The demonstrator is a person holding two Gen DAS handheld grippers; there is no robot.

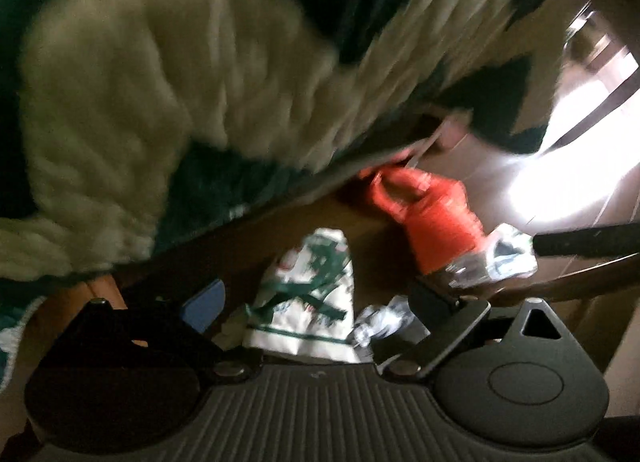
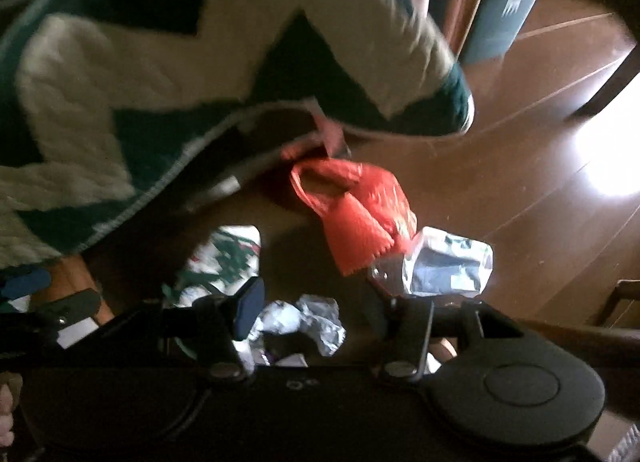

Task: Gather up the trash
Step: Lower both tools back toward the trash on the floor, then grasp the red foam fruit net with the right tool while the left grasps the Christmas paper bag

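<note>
Crumpled red bag; silvery, seemingly foil wrapper touching it.

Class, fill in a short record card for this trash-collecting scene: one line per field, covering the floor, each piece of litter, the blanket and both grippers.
Floor: brown wood, sun glare at the right
Blanket: green and cream zigzag blanket, hanging over the litter
Red item: red plastic bag with handles, partly under the blanket edge
Clear item: clear plastic wrapper, beside the bag
White item: white paper bag with green print
Crumpled item: crumpled silvery wrapper
Left gripper: open, above the paper bag
Right gripper: open, above the crumpled wrapper
</note>
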